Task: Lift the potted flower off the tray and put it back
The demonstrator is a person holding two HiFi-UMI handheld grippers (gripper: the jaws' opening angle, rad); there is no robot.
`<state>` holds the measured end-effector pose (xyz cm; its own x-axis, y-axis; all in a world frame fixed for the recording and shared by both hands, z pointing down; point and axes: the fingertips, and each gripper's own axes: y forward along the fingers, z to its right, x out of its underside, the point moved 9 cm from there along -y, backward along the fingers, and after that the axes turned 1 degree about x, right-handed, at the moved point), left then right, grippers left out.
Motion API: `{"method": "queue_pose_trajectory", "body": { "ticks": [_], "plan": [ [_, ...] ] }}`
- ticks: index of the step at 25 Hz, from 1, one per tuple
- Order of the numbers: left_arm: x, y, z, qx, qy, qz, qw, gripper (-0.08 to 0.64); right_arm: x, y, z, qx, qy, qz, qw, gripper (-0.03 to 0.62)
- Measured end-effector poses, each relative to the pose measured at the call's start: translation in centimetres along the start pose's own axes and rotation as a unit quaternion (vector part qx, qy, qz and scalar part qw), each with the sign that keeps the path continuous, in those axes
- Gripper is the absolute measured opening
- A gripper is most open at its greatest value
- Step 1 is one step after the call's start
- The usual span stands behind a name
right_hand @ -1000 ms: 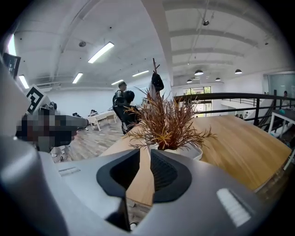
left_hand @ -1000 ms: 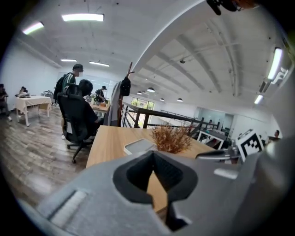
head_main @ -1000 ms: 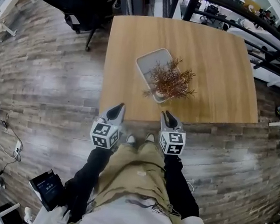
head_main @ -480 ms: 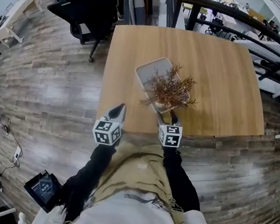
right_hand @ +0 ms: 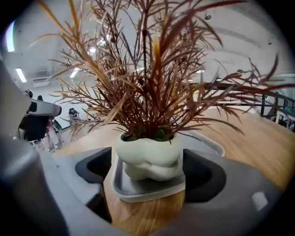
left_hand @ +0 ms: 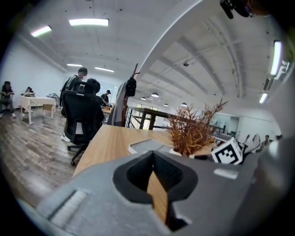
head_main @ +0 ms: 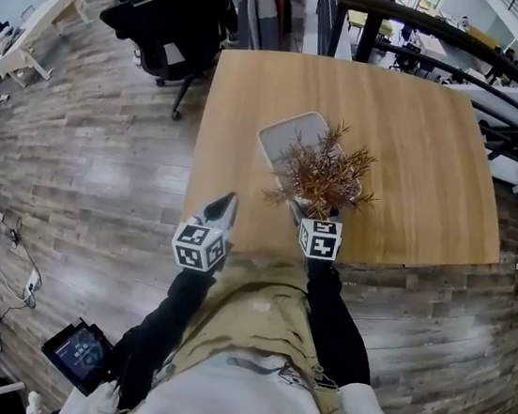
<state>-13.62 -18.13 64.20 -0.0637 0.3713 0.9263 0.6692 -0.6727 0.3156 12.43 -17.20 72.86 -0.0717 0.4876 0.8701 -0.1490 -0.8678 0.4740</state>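
Note:
The potted flower (head_main: 325,174) has reddish-brown dry sprigs in a lumpy white pot (right_hand: 150,156). It stands on the near end of a grey tray (head_main: 288,131) on the wooden table (head_main: 418,147). My right gripper (head_main: 316,215) reaches over the table's near edge. Its jaws have just been opening and now stand open on either side of the pot, with their tips hidden under the sprigs in the head view. In the right gripper view the right gripper (right_hand: 147,171) frames the pot and the tray's rim (right_hand: 147,190). My left gripper (head_main: 224,208) is shut and empty at the table's near-left edge.
A black office chair (head_main: 175,20) stands off the table's far-left corner, with people at desks beyond it. Dark railings (head_main: 434,30) run along the far right. A dark device (head_main: 79,354) lies on the wood floor at lower left.
The right gripper has moved forward over the table edge to the pot, and its jaws have opened around it. The left gripper has stayed shut by the near-left edge.

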Motion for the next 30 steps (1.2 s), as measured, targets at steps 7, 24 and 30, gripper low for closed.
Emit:
{"method": "queue_pose_trajectory", "body": {
  "ticks": [7, 24, 30],
  "plan": [
    [0.1, -0.9, -0.6, 0.002, 0.0, 0.007, 1.0, 0.0, -0.8, 2.5, -0.1, -0.001, -0.035, -0.02, 0.999, 0.486],
    [-4.2, -3.3, -0.1, -0.007, -0.021, 0.01, 0.9997, -0.001, -5.6, -0.6, -0.8, -0.01, -0.047, -0.068, 0.997, 0.489],
    [-9.7, -3.5, 1.1, 0.002, -0.033, 0.019, 0.9993, -0.001, -12.4, -4.9, -1.7, -0.008, -0.036, -0.051, 0.998, 0.491]
  ]
}}
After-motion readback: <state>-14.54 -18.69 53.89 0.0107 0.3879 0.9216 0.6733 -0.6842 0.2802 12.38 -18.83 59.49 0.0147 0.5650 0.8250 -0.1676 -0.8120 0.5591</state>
